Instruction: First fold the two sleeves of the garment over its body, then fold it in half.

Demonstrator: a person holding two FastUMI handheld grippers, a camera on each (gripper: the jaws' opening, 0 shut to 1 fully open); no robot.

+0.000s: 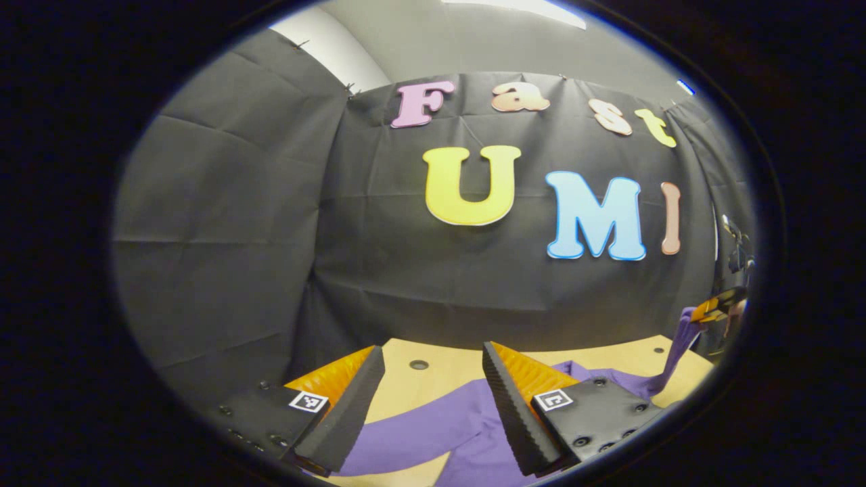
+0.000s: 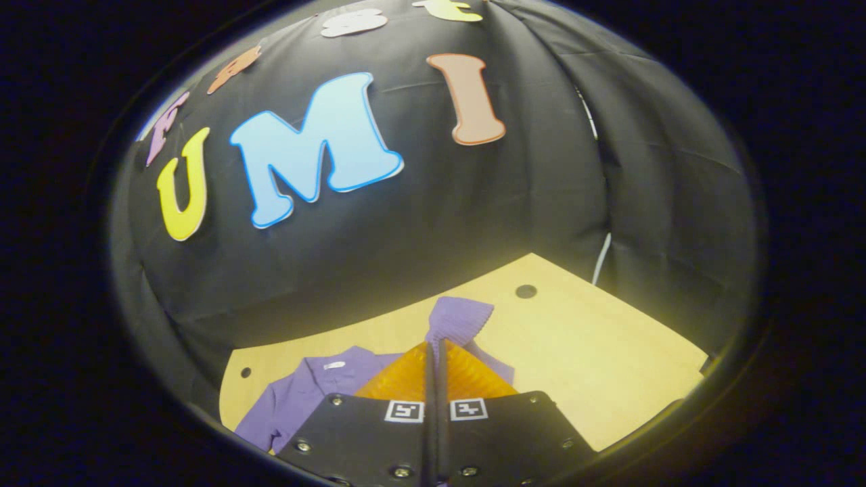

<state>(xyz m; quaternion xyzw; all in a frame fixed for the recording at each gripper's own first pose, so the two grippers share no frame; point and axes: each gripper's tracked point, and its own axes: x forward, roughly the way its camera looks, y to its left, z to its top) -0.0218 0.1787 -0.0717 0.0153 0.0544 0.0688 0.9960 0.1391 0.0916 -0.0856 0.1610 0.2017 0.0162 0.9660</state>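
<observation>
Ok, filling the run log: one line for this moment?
stage: first sleeve fold | left gripper: open over shirt | right gripper: shut on sleeve, lifted

garment (image 2: 304,392) partly hidden behind gripper (image 2: 436,352)

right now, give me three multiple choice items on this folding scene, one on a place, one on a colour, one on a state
1. Where does the body of the garment lie?
A. on the wooden table
B. on the floor
C. hung on the wall

2. What colour is the garment?
A. green
B. purple
C. white

3. How does the right gripper stand?
A. wide open over bare table
B. shut on the sleeve, which is lifted
C. shut on nothing

Answers:
1 A, the cloth spreads flat on the tabletop in both views.
2 B, it is purple throughout.
3 B, its fingers meet with the cuff sticking out past them; the left gripper is open over the garment.
</observation>
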